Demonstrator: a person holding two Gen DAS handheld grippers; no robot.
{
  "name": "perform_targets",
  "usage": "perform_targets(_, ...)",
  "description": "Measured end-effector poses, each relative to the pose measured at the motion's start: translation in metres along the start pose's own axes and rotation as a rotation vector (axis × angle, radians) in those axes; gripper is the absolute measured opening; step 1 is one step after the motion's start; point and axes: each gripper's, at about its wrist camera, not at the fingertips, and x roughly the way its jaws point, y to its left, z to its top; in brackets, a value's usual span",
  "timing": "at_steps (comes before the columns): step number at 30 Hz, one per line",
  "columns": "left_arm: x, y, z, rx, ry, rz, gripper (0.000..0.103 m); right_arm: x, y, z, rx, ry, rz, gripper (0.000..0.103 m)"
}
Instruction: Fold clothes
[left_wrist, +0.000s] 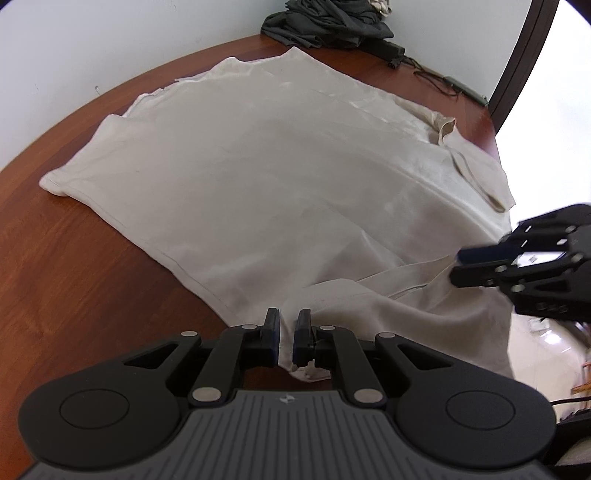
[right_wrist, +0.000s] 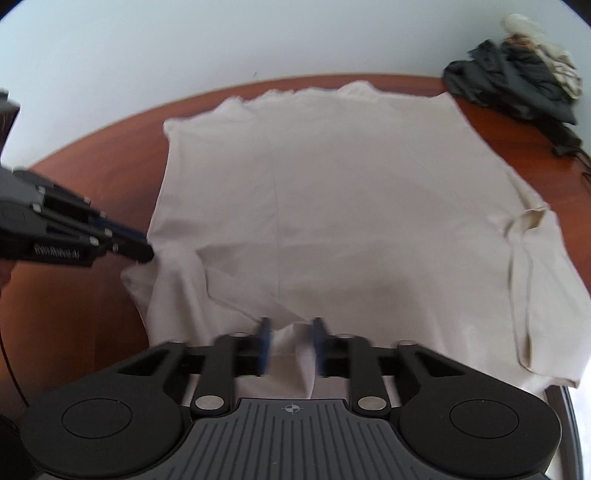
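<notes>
A beige T-shirt (left_wrist: 277, 166) (right_wrist: 332, 203) lies spread flat on a brown wooden table (left_wrist: 74, 258), and its near edge is rumpled into folds. My left gripper (left_wrist: 287, 317) is shut on that near edge, with a strip of cloth pinched between the pads. In the right wrist view, the left gripper (right_wrist: 147, 251) comes in from the left and grips the shirt's left corner. My right gripper (right_wrist: 291, 325) has a raised ridge of the cloth between its fingers. The left wrist view shows the right gripper (left_wrist: 456, 266) at the right, fingertips close together on a fold.
A heap of dark clothes (left_wrist: 325, 22) (right_wrist: 509, 85) sits at the table's far corner against the pale wall. Beside it runs a black cable (left_wrist: 436, 75). A dark door frame (left_wrist: 517, 55) stands past the table's right edge. The shirt's right side hangs toward that edge.
</notes>
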Motion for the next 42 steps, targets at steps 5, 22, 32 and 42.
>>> perform_targets(5, 0.005, -0.006, -0.001, 0.016, 0.002, 0.006, 0.01, -0.009, -0.014, -0.003, 0.079, -0.049, -0.031, 0.005)
perform_targets(22, -0.021, 0.0, 0.002, -0.05, -0.081, 0.017, 0.033, -0.058, -0.067, -0.023, 0.179, -0.122, -0.093, 0.043)
perform_targets(32, -0.059, -0.039, -0.014, -0.113, -0.15, 0.049, 0.054, -0.085, -0.136, -0.041, 0.077, -0.168, -0.069, 0.063)
perform_targets(42, -0.083, -0.111, -0.046, -0.407, -0.213, 0.174, 0.058, -0.099, -0.222, -0.052, -0.043, -0.168, 0.044, 0.066)
